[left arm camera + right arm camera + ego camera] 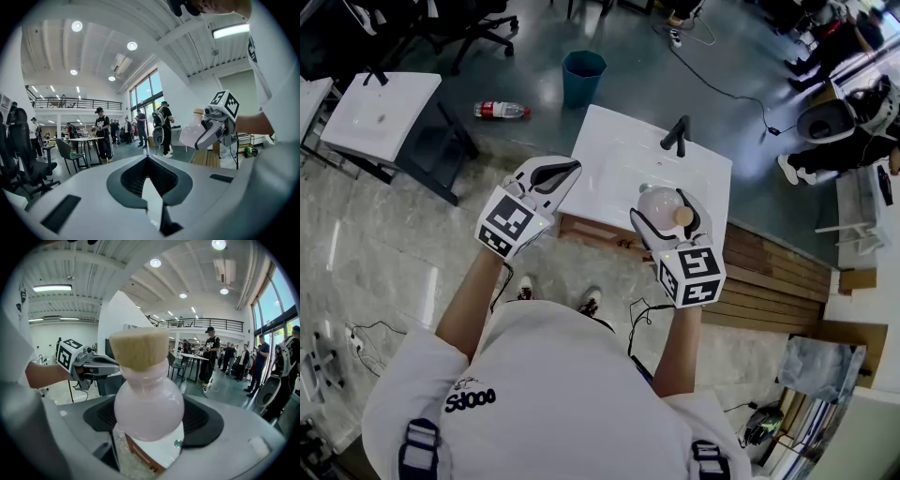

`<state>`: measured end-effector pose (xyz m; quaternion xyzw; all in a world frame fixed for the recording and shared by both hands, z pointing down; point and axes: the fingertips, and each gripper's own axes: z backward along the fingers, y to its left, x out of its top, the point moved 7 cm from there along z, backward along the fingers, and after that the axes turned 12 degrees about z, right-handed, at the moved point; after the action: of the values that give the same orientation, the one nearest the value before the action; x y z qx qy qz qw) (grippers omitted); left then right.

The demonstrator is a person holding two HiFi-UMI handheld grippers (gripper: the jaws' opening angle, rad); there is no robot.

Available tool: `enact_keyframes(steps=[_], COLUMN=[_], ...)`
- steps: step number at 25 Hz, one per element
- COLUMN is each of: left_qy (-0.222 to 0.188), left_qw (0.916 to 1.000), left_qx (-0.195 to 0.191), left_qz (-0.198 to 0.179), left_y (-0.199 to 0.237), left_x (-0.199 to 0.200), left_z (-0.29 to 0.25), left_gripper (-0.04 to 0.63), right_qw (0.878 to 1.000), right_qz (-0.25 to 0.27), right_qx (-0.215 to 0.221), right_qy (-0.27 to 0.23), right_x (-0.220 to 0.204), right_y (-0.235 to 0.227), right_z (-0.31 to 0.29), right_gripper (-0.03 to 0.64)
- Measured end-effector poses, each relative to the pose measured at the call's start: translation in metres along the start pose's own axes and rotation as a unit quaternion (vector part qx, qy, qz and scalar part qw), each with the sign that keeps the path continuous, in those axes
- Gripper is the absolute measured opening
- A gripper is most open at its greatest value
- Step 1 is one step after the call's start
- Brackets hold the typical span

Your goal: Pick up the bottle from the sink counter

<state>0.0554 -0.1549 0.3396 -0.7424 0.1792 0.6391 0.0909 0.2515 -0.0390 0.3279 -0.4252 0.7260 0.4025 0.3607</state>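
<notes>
A pale pink bottle (659,206) with a tan cap (682,216) is held sideways over the front edge of the white sink counter (609,169). My right gripper (666,214) is shut on it, jaws on either side of its body. In the right gripper view the bottle (147,404) fills the middle, cap pointing away from the camera. My left gripper (555,173) is shut and holds nothing, raised over the counter's left front corner. The left gripper view shows its closed jaw tips (149,161), with the bottle (192,131) in the right gripper (213,125) off to the right.
A black faucet (677,136) stands at the counter's back. On the floor beyond are a blue bin (583,75) and a lying plastic bottle (502,111). A second white sink (380,112) stands at left, wooden decking (769,281) at right. Several people stand far off.
</notes>
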Motion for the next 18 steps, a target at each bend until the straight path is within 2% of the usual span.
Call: enact_keyframes(steps=[18], left_qy=[0.006], left_qw=[1.0], left_qx=[0.007], left_qz=[0.003], left_y=[0.002], left_x=[-0.0066], left_z=[0.0029], left_gripper=[0.006], right_qw=[1.0], right_qz=[0.009], right_qx=[0.003], right_qy=[-0.005], right_x=[0.0047], right_y=[0.0012], right_z=[-0.0021], right_gripper=[0.4])
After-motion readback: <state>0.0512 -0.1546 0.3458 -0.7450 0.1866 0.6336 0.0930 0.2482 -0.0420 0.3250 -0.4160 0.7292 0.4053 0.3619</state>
